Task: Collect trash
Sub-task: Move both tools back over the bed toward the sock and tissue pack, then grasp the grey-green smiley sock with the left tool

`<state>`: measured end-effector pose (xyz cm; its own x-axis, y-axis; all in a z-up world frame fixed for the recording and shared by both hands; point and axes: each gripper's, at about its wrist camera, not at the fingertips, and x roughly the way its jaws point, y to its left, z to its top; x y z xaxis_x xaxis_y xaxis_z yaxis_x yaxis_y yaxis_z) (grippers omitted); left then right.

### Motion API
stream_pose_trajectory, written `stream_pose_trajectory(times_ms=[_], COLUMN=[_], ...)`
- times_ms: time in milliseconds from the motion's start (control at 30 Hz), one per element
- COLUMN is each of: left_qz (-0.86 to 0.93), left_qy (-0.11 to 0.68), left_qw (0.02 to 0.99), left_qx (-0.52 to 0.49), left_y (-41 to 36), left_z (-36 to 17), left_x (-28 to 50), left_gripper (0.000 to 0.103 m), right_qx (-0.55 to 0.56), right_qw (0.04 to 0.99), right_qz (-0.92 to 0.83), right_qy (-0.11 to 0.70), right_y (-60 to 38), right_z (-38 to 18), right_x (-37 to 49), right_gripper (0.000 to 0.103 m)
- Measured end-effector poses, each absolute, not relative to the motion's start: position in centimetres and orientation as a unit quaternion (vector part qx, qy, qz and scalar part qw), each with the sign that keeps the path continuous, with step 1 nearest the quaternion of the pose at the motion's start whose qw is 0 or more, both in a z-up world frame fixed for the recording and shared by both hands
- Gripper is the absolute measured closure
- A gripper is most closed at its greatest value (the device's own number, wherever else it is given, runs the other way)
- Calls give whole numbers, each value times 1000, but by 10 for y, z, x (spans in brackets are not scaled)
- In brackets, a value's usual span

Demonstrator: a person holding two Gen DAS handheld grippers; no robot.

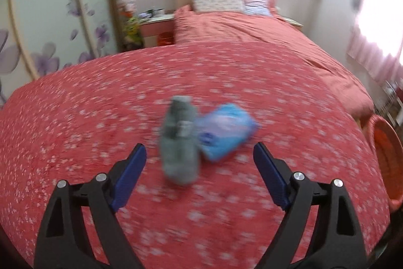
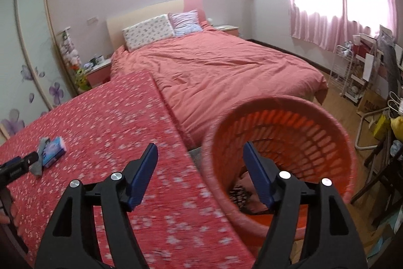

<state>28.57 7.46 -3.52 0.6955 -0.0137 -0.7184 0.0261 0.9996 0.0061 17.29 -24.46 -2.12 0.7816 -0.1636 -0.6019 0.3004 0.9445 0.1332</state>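
The red flowered table (image 1: 75,117) is carrying a grey crumpled item (image 1: 178,140) touching a blue packet (image 1: 224,132), while the orange basket (image 2: 314,122) is standing beside its edge. The left gripper (image 1: 200,155) is gaping wide and empty before both; closing carelessly risks nudging the packet aside. The right gripper (image 2: 200,158), also spread and empty, is straddling the basket rim and risks knocking it.

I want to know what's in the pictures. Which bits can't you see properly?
- Grey thing, left wrist view: motion blur, can't tell what it is.
- Blue packet, left wrist view: print blurred; tiny in right wrist view.
- Basket contents, right wrist view: mostly hidden behind the right gripper finger and near rim.
- Left gripper: jaws open, nothing between.
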Motion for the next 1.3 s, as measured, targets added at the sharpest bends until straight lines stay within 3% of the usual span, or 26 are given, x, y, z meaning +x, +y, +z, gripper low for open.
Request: stream_pose_trajectory(times_ms=[267, 400, 600, 900, 967, 1033, 1067, 1133, 1300], left_qz=[-13, -4, 4, 25, 12, 3, 3, 1, 33], left_qy=[418, 434, 440, 448, 445, 444, 444, 446, 433], left_qw=[907, 900, 895, 891, 893, 895, 895, 894, 901], left_qx=[-42, -46, -80, -65, -58, -43, -38, -39, -24], left_y=[105, 111, 128, 128, 120, 113, 111, 115, 149], left_z=[-49, -58, -59, -65, -67, -68, -69, -67, -56], left_x=[319, 327, 332, 337, 335, 335, 335, 332, 318], left_gripper=[25, 39, 52, 52, 60, 85, 89, 94, 94], right_qx=[87, 75, 66, 55, 51, 47, 47, 45, 50], right_qw=[936, 935, 935, 935, 935, 934, 934, 934, 933], right_qz=[-88, -77, -69, -56, -54, -53, -52, -50, -30], right_qy=[330, 337, 342, 346, 347, 349, 350, 351, 354], right_y=[-206, -194, -187, -171, -169, -165, -165, -162, -146], right_z=[-25, -27, -30, -32, -33, -33, -33, -33, -31], right_x=[186, 188, 189, 191, 191, 192, 191, 192, 198], right_gripper=[33, 33, 33, 33, 33, 33, 33, 33, 33])
